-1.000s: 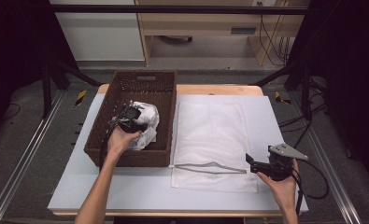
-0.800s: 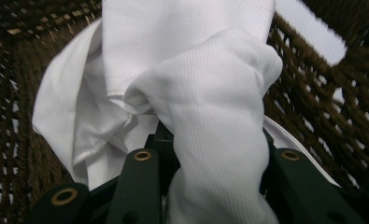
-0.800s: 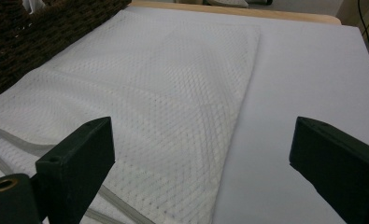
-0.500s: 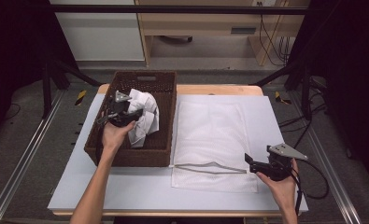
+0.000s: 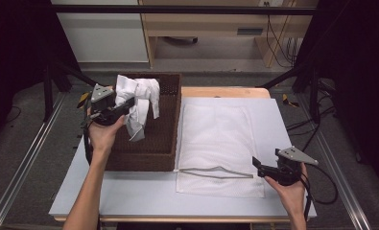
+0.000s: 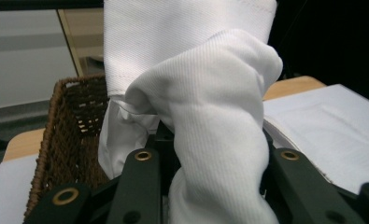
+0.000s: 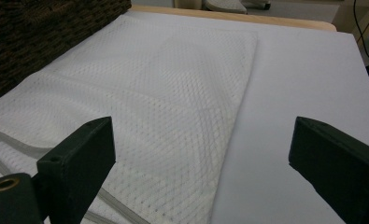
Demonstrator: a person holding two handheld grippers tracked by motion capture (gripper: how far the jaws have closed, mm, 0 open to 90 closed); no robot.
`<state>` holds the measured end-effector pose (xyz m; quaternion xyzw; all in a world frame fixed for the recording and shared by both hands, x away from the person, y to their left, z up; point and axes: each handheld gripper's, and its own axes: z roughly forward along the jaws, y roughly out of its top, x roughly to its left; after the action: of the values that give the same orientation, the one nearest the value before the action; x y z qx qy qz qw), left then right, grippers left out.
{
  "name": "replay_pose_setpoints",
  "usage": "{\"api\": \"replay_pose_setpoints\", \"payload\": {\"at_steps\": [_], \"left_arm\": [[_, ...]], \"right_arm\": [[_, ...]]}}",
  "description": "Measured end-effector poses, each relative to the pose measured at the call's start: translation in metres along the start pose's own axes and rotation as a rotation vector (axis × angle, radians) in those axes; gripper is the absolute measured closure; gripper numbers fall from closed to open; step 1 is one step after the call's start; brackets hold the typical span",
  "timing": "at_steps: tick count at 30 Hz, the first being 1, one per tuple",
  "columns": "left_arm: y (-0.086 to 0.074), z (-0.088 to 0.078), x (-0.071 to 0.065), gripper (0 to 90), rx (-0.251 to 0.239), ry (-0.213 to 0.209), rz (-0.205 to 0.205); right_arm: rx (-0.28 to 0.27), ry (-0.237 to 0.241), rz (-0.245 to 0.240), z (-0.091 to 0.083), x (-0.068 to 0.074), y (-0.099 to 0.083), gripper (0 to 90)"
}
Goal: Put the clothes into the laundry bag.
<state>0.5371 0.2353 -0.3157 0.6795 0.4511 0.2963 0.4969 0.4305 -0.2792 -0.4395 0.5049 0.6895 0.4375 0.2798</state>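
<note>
Two grippers: each is held in one of the person's hands at a white-topped table (image 5: pixel 129 191) with a wooden edge.
Left gripper (image 5: pixel 124 106): clamped on a white cloth (image 5: pixel 139 103); in the left gripper view the bunched fabric (image 6: pixel 215 140) fills the gap between the two black jaws, which press on it from both sides.
White cloth: it hangs from the left gripper above the far left part of the brown wicker basket (image 5: pixel 153 143); one loose end droops down into the basket, and a folded, stitched hem stands up above the jaws in the left gripper view.
Wicker basket: it sits on the left half of the table, its long side running away from the person; its right wall lies just beside the mesh bag. The woven wall (image 6: pixel 74 135) shows behind the cloth in the left gripper view.
Mesh bag (image 5: pixel 220 143): white and flat, it lies on the table to the right of the basket, with a pale zip line (image 5: pixel 216 172) across its near end.
Right gripper (image 5: pixel 260 166): jaws spread wide with nothing between them; it is held low over the table at the near right corner of the mesh bag (image 7: pixel 149 116), pointing toward it.
Right hand (image 5: pixel 292 189): it grips the tool's body from below, with a black cable looping off to the right.
</note>
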Motion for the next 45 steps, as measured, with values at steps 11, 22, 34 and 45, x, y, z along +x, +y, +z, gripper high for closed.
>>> {"api": "replay_pose_setpoints", "payload": {"at_steps": [11,22,34,45], "left_arm": [[0.023,-0.032,-0.018,66.0,-0.091,-0.045,0.015],[0.041,-0.053,-0.054,65.9,-0.146,-0.104,0.056],[0.055,-0.040,-0.123,65.8,-0.157,-0.236,0.114],[0.034,0.001,-0.187,65.8,-0.086,-0.349,0.168]], "right_arm": [[-0.009,0.006,-0.008,-0.002,0.003,0.002,7.7],[-0.014,0.015,-0.013,-0.003,0.007,0.004,7.1],[-0.022,-0.004,-0.029,-0.007,0.006,0.005,7.2],[-0.013,0.003,-0.044,-0.012,0.002,0.005,4.5]]}}
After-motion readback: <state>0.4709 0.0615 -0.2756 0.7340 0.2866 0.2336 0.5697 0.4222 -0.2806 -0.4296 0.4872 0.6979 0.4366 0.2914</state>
